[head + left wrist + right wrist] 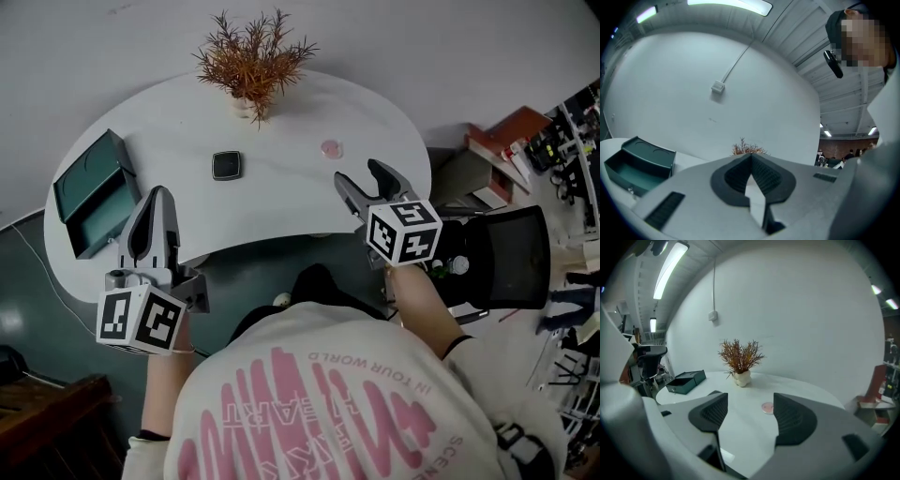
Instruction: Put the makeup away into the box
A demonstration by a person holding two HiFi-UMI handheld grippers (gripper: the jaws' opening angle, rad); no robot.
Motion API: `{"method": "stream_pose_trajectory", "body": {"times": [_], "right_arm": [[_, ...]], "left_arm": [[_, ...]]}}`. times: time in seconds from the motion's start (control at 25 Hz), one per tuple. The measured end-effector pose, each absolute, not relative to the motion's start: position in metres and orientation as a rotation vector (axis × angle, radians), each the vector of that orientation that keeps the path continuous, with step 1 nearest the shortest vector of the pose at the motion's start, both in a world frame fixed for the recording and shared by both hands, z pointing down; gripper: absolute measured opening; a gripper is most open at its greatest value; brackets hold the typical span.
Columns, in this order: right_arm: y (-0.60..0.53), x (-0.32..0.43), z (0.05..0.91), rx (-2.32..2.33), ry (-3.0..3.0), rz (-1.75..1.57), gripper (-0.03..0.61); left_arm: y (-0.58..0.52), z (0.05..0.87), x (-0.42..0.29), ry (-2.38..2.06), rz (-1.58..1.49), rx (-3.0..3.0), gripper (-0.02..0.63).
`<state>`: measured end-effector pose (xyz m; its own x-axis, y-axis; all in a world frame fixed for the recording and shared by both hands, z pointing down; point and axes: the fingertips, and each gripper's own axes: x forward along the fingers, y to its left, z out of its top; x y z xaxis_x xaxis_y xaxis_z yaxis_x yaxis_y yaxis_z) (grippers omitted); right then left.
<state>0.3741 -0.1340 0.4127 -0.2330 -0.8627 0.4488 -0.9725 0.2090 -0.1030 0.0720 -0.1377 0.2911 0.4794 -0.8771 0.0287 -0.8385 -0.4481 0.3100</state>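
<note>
An open dark green box [94,192] stands at the left end of the white table [281,206]. A black square compact [226,165] lies mid-table, and a small round pink makeup piece [331,148] lies further right. My left gripper [158,193] hovers over the table's near edge just right of the box, jaws shut and empty. The left gripper view shows the box [640,164] to the left of the closed tips [751,157]. My right gripper [361,173] is open with nothing in it, just short of the pink piece [767,407], which shows between its jaws [750,411].
A dried plant in a white pot [253,66] stands at the table's far edge. A black chair [506,258] and shelves of clutter [572,141] are to the right. A dark wooden piece [47,412] sits at the lower left on the floor.
</note>
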Motion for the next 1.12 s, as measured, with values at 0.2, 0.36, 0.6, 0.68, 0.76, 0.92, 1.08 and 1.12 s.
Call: {"method": "stream_pose_trajectory", "body": {"times": [0.2,0.36,0.6,0.68,0.76,0.92,1.08,1.12], "right_arm": [[-0.152,0.374,0.429,1.666,-2.162,0.528,0.345],[-0.172,0.378,0.446,1.608,-2.141,0.545,0.353],[-0.204,0.387,0.465,1.529,-2.13,0.573,0.353],[-0.215,0.388,0.469,1.511,-2.133,0.581,0.353],[-0.225,0.388,0.473,1.489,-2.138,0.584,0.353],[-0.235,0.389,0.488,1.428,-2.132,0.601,0.353],[-0.242,0.391,0.504,1.389,-2.116,0.635,0.353],[-0.243,0.39,0.508,1.379,-2.113,0.641,0.353]], "left_arm": [[-0.143,0.297,0.059,-1.517,-0.184,2.401,0.002],[-0.15,0.298,0.048,-1.596,-0.19,2.345,0.002],[-0.165,0.305,0.049,-1.661,-0.175,2.28,0.002],[-0.171,0.307,0.052,-1.677,-0.172,2.266,0.002],[-0.175,0.309,0.055,-1.692,-0.171,2.25,0.002],[-0.178,0.312,0.061,-1.718,-0.145,2.229,0.002],[-0.179,0.316,0.061,-1.747,-0.124,2.196,0.002],[-0.18,0.317,0.06,-1.753,-0.119,2.19,0.002]]}}
